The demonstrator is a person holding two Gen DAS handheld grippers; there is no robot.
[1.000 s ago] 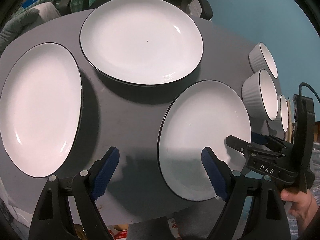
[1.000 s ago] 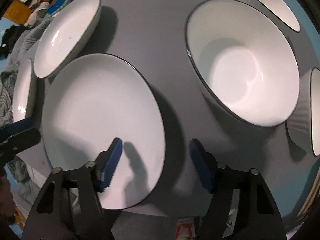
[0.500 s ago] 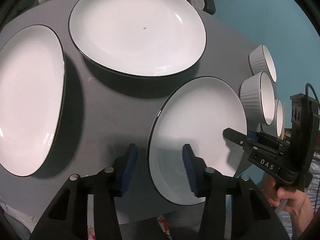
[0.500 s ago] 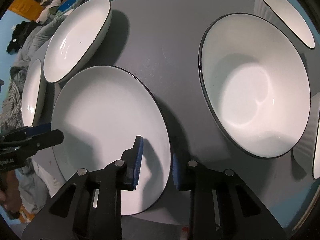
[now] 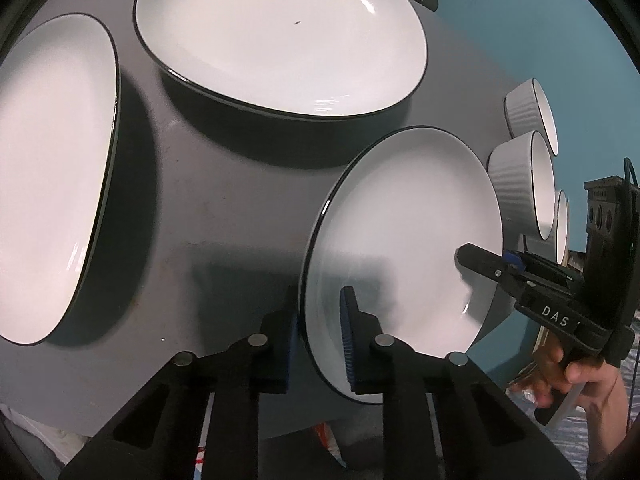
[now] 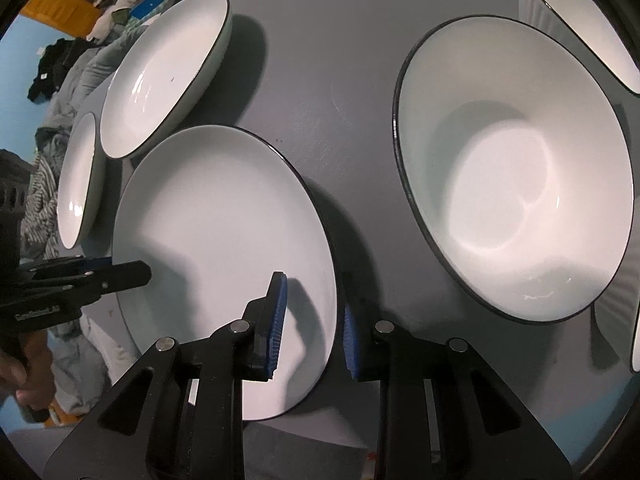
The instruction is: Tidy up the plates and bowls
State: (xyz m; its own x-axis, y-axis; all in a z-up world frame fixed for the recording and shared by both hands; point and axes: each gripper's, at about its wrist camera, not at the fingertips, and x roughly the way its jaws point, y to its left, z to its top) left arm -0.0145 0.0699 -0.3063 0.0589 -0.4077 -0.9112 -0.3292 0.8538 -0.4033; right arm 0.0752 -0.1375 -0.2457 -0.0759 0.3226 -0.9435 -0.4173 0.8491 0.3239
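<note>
A round white ceramic plate with a thin black rim (image 5: 404, 240) lay near the front edge of the grey worktop (image 5: 224, 208), and both tools had hold of it from opposite sides. The left gripper (image 5: 318, 334), its jaws having just been closing, straddled the plate's left rim: one blue pad (image 5: 347, 332) lay on the white face, the other sat under the edge, so the rim was pinched between them. That side of the plate looked tipped up off the worktop. The right gripper (image 6: 314, 322) had likewise just drawn its jaws in on the plate's right rim, one blue pad over the white face and the other outside the black edge; it was clamped on the same plate. In the left wrist view the right gripper came in from the right, held by a person's hand (image 5: 568, 368).

Two larger white plates with black rims sat farther back: one at the left (image 5: 52, 176), one at the far middle (image 5: 280, 36). Along the right edge stood ribbed grey bowls with white insides (image 5: 520, 184). In the right wrist view a wide white bowl with a dark rim (image 6: 516, 168) sat just beside the held plate, apart from it.
</note>
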